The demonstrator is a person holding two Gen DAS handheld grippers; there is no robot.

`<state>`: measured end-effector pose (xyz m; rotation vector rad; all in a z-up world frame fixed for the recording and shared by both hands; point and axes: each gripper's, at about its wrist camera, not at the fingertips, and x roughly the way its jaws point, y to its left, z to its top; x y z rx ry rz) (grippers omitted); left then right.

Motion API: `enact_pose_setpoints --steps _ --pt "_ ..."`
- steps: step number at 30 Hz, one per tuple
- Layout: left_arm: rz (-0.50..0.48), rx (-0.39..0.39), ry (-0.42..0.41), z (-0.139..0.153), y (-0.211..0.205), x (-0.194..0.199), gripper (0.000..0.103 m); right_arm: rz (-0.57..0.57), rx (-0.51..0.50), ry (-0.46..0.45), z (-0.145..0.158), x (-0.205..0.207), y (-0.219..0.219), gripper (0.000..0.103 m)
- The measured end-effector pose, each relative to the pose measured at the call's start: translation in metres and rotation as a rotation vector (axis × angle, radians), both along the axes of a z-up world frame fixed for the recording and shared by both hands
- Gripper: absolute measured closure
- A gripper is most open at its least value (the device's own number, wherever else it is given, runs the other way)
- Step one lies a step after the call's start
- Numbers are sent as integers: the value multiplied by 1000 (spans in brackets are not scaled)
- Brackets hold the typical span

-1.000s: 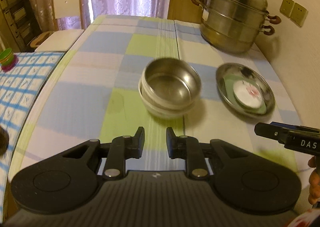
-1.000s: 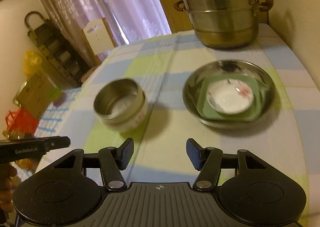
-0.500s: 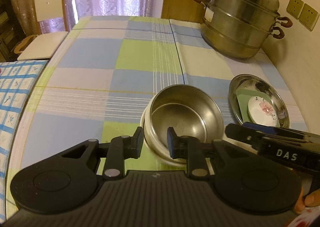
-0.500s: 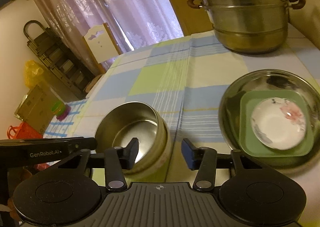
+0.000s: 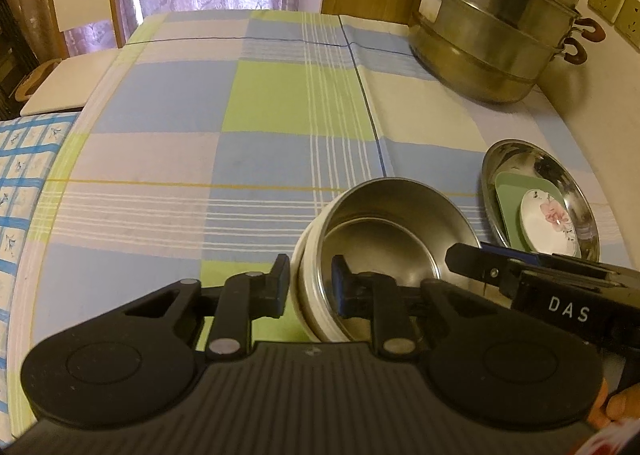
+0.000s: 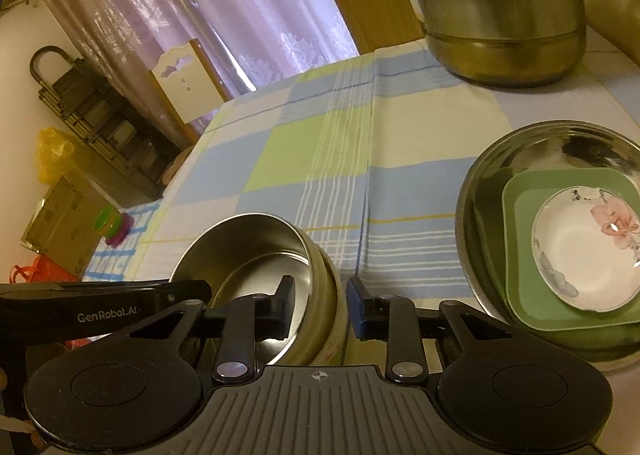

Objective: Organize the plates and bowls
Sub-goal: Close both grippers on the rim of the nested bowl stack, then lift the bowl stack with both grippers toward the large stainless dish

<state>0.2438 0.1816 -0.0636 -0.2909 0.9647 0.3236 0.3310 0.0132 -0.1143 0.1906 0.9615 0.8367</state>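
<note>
A: Your left gripper [image 5: 310, 281] has closed in since a second ago; its partly open fingers now straddle the near-left rim of the steel bowl [image 5: 384, 231], nested in a white bowl [image 5: 310, 311] near the worktop's front edge.

B: Your right gripper [image 6: 320, 303] straddles the opposite rim, equally unclamped. Only its view shows the whole plate stack [image 6: 568, 247] by the right edge.

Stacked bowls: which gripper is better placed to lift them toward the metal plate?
Either could grip. The left gripper and right gripper each straddle a rim of the stacked bowls, jaws open. Right is probably better: it sits on the side nearer the metal plate.
</note>
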Motion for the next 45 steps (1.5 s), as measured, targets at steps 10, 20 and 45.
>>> enact_pose_setpoints --steps 10,20,45 --pt "-26 -22 14 -3 4 7 92 -5 -9 44 1 9 6 90" --pt "-23 -55 30 0 11 13 94 -54 -23 217 8 28 6 90" --pt "-36 -50 36 -3 13 16 96 -55 -125 217 23 25 17 90"
